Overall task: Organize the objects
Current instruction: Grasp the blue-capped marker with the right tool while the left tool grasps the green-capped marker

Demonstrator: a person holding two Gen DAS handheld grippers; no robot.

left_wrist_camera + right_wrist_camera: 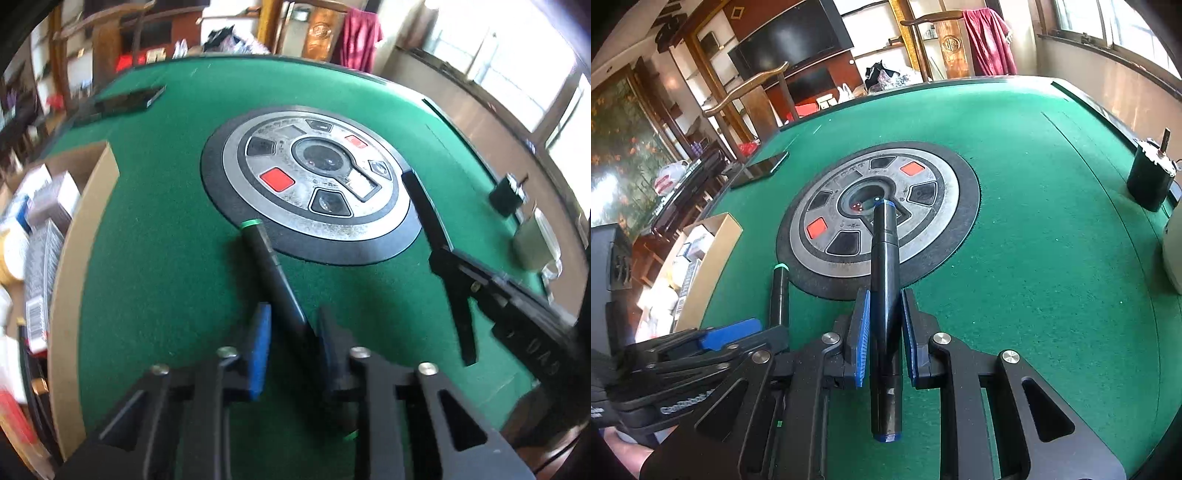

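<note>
Left wrist view: left gripper (291, 332) closed on a black marker with a green band (275, 273), blue pads (260, 350) pressing its near end, the green-ringed tip resting at the near rim of the round control panel (314, 184) set in the green felt table (155, 240). To the right, the right gripper (454, 291) — dark, blurred, one finger reaching toward the panel. At the left edge, an open cardboard box (74, 229) packed with small cartons. Far left, a dark phone (129, 99) flat on the felt. Far right, a black cylinder (504, 194) beside a pale container (535, 240).

Right wrist view: right gripper (884, 328) clamped on a black marker with blue ends (884, 295) — lifted, pointing over the panel (879, 218), near end sticking back between the fingers. Left gripper (731, 338) low at left, green-banded marker (780, 291) lying just beside the panel's rim.
</note>
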